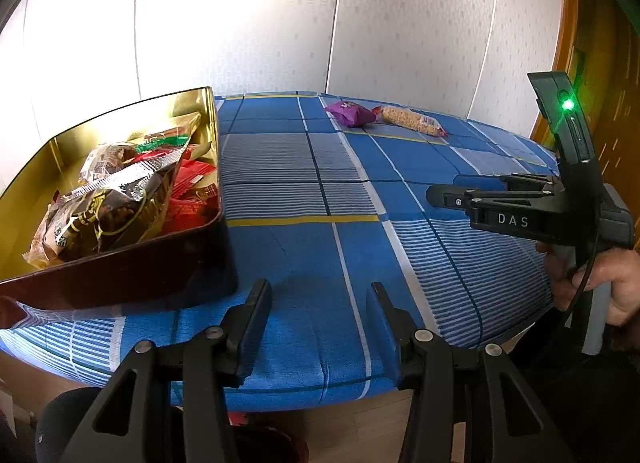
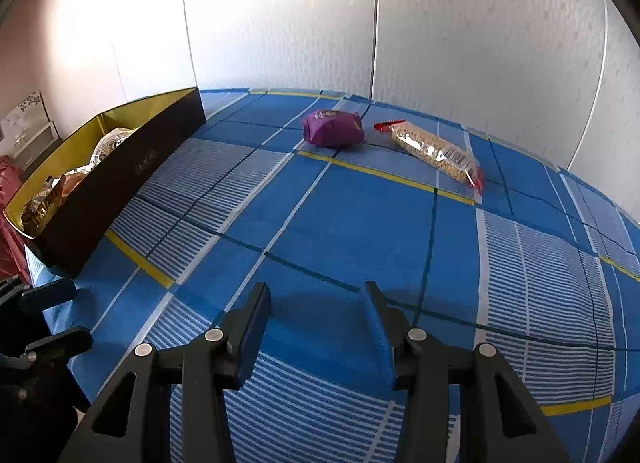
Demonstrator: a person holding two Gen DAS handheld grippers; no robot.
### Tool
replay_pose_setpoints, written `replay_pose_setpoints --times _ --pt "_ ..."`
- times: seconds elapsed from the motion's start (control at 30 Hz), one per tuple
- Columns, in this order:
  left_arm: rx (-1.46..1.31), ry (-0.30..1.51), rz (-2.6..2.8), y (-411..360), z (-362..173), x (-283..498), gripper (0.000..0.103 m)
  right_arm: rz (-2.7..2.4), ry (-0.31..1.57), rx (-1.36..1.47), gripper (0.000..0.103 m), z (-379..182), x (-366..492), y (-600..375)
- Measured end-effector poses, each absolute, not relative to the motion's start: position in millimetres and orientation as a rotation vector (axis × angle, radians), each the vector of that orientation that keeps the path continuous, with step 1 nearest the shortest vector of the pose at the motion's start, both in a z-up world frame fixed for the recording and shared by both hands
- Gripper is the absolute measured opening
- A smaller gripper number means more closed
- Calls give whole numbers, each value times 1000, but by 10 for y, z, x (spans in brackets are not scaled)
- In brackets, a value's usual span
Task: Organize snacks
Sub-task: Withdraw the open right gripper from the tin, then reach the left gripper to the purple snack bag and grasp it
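Both grippers hovering empty over the blue checked tablecloth

Left wrist view: my left gripper tilts down, jaws apart, nothing between them, snack tin just left; my right hand holds the right gripper sideways. Right wrist view: right gripper released, purple pack and peanut bar lying far ahead.

A blue cloth with white stripes, yellow bands and dark lines covers the tabletop. The tin is dark outside, gold inside. One packet is purple; another is clear with red ends over tan contents. The fingers are black.
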State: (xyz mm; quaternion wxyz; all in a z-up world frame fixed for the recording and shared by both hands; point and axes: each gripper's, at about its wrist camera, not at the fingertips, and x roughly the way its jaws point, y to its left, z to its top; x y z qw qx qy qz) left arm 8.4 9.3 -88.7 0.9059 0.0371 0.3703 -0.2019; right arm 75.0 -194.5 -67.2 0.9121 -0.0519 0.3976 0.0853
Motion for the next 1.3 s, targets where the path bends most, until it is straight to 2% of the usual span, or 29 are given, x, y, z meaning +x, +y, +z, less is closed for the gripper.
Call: replay_pose_setpoints --times 0.4,0.6,0.83,1.1,1.3 --pt "104 850 -405 -24 -800 131 50 195 796 -25 48 -666 733 -2032" --pt "108 818 -449 -219 -539 172 50 202 793 -3 49 -659 730 -2044" --pt "145 859 -441 -354 -583 176 50 207 794 8 49 -655 734 -2061" --pt "116 847 -383 -326 -259 501 50 219 797 69 52 -657 754 -2114" --pt "138 856 -396 -403 -257 552 50 218 798 60 52 -654 756 -2106"
